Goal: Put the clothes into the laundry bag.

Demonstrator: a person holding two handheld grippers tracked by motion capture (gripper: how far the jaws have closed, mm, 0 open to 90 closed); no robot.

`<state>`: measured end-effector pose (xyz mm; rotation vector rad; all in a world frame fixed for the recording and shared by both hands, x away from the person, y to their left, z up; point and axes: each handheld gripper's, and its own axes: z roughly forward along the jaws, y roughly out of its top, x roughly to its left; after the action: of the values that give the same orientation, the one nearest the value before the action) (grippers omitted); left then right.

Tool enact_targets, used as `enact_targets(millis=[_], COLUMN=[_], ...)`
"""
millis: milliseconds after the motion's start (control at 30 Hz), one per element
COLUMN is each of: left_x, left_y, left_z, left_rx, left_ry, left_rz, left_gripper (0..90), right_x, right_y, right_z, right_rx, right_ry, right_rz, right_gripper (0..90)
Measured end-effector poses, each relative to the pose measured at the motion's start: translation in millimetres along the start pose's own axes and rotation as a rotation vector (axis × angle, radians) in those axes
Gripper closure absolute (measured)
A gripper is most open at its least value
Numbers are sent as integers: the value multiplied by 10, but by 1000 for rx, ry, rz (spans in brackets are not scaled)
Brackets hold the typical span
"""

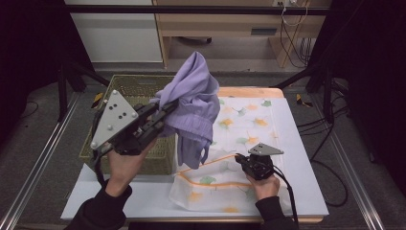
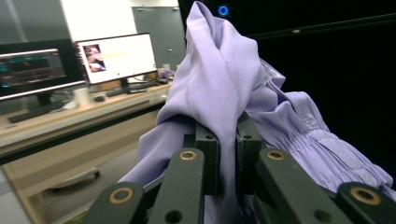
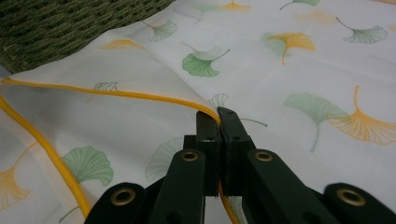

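Lilac garment, high view: lilac garment (image 1: 194,103) hangs lifted over the leaf-print cloth (image 1: 249,122), beside the woven basket (image 1: 139,91), clamped by the left gripper (image 1: 170,106).
Right gripper, high view: right gripper (image 1: 238,160) rests low on the cloth's near part.
Left gripper view: jaws closed tight on a garment (image 2: 224,93) fold.
Right gripper view: jaws pinched shut on the cloth's yellow hem (image 3: 140,95); basket (image 3: 60,28) behind.

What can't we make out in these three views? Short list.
- High view: inside of the woven olive basket, hidden by the left gripper and the lilac garment it clamps.
- Left gripper view: the garment's lower part, cut off by the bottom edge and the jaws.
- Right gripper view: the leaf-print white cloth's orange hem vanishes between the right gripper's shut jaws.
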<state>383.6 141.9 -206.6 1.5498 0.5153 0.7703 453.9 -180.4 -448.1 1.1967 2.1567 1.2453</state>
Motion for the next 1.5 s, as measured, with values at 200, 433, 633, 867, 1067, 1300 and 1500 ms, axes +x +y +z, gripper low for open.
enact_targets(millis=[200,433,633,867,1067,1300,1500], left_x=[-193,-338,-484,-568,-605,-673,-752], left_y=[-97,-297,-552,-868,-1115,-1363,-1578], left_z=[29,55,75,123,168,191,256], left_rx=[11,25,61,110,183,280,379], left_ry=[-64,-119,-171,-206,-231,-270,-310], left_rz=[1,-23,-42,-54,-62,-63,-60], left_gripper=[830,829,829,829,828,828,827], right_x=[-30,-49,-72,-91,-104,-110,-111], right_y=[-1,0,-9,-28,-26,-25,-21], right_z=[37,50,42,37,28,23,15], right_rx=[5,0,-7,-14,-15,-19,-23], right_ry=[-4,-7,-12,-7,-11,-6,-6], right_rz=[14,28,32,49,54,55,60], right_gripper=[882,882,882,882,882,881,881])
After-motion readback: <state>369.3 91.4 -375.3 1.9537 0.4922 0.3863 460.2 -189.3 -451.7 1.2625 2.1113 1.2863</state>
